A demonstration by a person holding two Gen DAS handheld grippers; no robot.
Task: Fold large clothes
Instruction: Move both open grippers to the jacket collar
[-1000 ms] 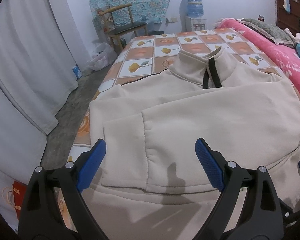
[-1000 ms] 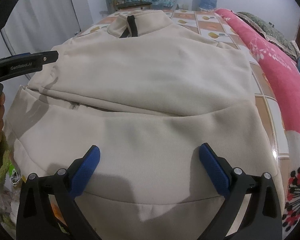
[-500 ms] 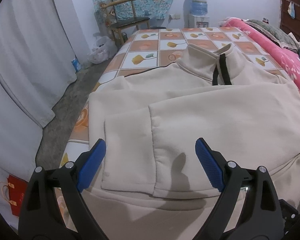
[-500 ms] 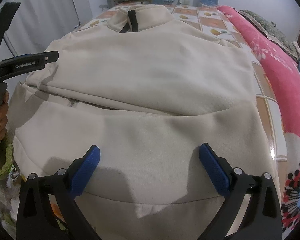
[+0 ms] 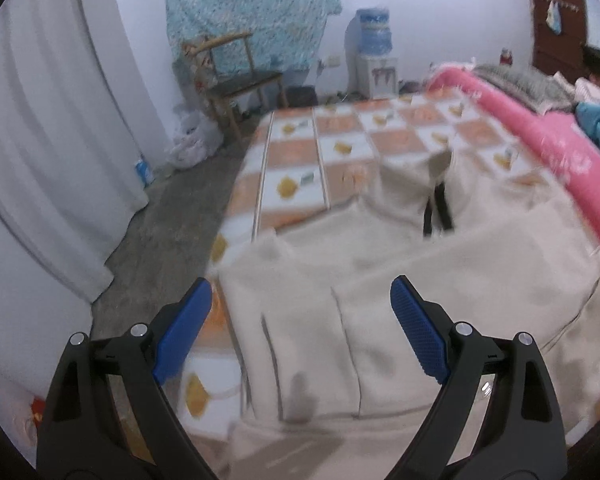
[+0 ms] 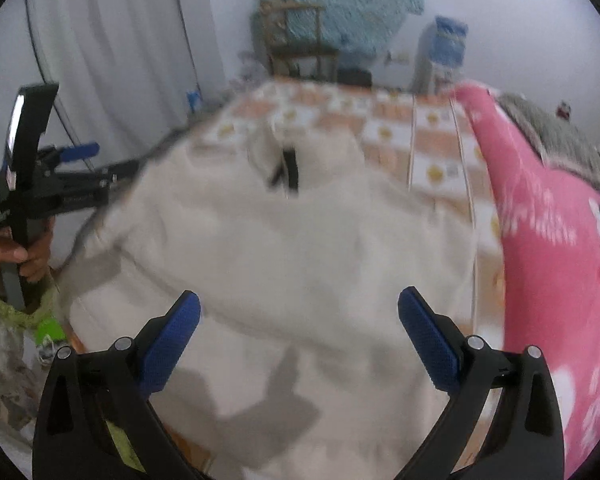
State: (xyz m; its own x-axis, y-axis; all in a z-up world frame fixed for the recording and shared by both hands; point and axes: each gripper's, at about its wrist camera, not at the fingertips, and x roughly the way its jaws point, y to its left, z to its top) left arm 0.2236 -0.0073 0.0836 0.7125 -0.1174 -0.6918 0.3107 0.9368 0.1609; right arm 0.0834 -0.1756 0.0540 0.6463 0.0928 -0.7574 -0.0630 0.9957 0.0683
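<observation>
A large cream sweatshirt (image 5: 440, 280) with a black zip at the collar lies flat on the checked bed, its sleeves folded across the body; it also shows in the right wrist view (image 6: 300, 248). My left gripper (image 5: 300, 328) is open and empty above the garment's near left part. My right gripper (image 6: 300, 336) is open and empty above the near hem. The left gripper's body (image 6: 40, 196), held in a hand, shows at the left of the right wrist view. Both views are blurred.
The bed has an orange and white checked sheet (image 5: 340, 148). A pink blanket (image 6: 548, 240) runs along the right side. A white curtain (image 5: 40, 140) hangs left, over grey floor. A wooden chair (image 5: 236, 76) and a water dispenser (image 5: 374, 60) stand at the far wall.
Both grippers have lifted and pulled back from the sweatshirt, so the far wall and more of the bed show. Both stay open and empty. The sweatshirt lies as before.
</observation>
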